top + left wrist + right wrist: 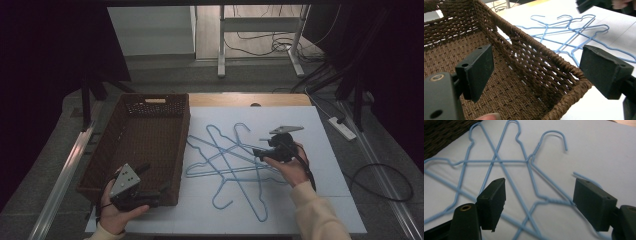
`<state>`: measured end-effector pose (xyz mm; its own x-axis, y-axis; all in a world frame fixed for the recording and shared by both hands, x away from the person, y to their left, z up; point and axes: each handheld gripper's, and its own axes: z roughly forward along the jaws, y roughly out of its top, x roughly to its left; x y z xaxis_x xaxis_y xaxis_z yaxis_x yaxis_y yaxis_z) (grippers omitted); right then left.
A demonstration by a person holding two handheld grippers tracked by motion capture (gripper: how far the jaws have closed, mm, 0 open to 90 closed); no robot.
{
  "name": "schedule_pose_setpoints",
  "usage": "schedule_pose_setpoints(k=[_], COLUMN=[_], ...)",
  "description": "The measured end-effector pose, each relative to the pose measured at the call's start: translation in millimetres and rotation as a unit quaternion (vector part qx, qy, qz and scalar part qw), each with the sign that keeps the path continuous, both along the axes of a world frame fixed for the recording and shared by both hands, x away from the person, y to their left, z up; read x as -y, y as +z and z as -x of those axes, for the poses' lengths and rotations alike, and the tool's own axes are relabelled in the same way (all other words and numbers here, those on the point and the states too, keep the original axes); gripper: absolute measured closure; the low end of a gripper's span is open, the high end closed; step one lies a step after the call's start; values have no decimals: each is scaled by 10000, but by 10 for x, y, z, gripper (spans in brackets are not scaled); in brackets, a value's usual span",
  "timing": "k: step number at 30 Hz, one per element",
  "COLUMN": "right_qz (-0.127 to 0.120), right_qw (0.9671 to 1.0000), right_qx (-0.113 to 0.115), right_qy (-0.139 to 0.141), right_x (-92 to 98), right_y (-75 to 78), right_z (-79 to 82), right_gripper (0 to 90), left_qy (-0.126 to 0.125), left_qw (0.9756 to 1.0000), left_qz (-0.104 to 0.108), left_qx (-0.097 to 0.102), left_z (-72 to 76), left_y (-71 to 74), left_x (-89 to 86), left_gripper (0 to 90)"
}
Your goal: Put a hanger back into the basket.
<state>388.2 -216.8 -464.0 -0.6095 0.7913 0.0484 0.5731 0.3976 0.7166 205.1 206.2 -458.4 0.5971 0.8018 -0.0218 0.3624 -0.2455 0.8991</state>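
Both jaws wide, left gripper [534,75] straddling basket [529,52] wall, right gripper [539,202] over hangers [499,162]

I can read no text, label, brand, number or sign anywhere from here, neither ahead of my grippers nor beside them; every surface I see is unmarked.

Brown woven basket [150,131], light-blue wire hangers [227,157], white table [300,200].

The right gripper [537,205], fingers wide apart, hovers over tangled blue wire hangers [499,162] on white table [599,150].
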Motion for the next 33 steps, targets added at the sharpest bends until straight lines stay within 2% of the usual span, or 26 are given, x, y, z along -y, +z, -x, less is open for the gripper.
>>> schedule_pose_setpoints(k=[3, 4, 5, 7, 8, 11, 13, 15, 17, 20, 26, 27, 33], right_qz=[-9, -9, 21, 46, 143, 229, 281, 283, 319, 317, 514, 550, 735], right_qw=[9998, 9998, 9995, 9993, 9990, 9985, 9973, 9973, 9961, 9954, 9936, 9927, 9905], right_qx=[-209, -209, -330, -358, -428, -492, -651, -661, -784, -864, -936, -992, -1012], right_qy=[11, 11, 5, -5, -46, -77, -165, -179, -260, -282, -375, -414, -566], right_x=[-152, -152, -261, -297, -400, -470, -561, -576, -625, -657, -758, -788, -863], right_y=[-36, -36, -57, -64, -88, -113, -170, -184, -237, -271, -351, -379, -433], right_z=[-192, -192, -326, -367, -477, -560, -700, -728, -829, -886, -1012, -1043, -1082], right_gripper=[302, 302, 327, 335, 344, 355, 369, 378, 394, 411, 498, 540, 632], left_qy=[-6, -7, -7, 0, 15, 25, 15, -3, -12, -18, -7, -5, 11], left_qw=[10000, 10000, 10000, 10000, 10000, 10000, 9999, 9999, 9999, 9999, 9999, 9999, 9999], left_qz=[4, -3, -4, -4, -2, 8, 10, 10, -7, -2, 7, 18, 26], left_qx=[-5, -5, -3, -10, -23, -93, -147, -162, -160, -153, -146, -147, -131], left_z=[0, 0, 0, -2, -4, -15, -23, -24, -26, -26, -29, -29, -29], left_y=[3, 4, 5, 4, 3, -3, -9, -12, -11, -8, -5, -5, 4], left_x=[-3, -3, -2, -1, -2, -3, 2, 9, 15, 12, -1, -2, -14], left_gripper=[128, 128, 128, 127, 127, 127, 128, 130, 130, 130, 129, 129, 127])
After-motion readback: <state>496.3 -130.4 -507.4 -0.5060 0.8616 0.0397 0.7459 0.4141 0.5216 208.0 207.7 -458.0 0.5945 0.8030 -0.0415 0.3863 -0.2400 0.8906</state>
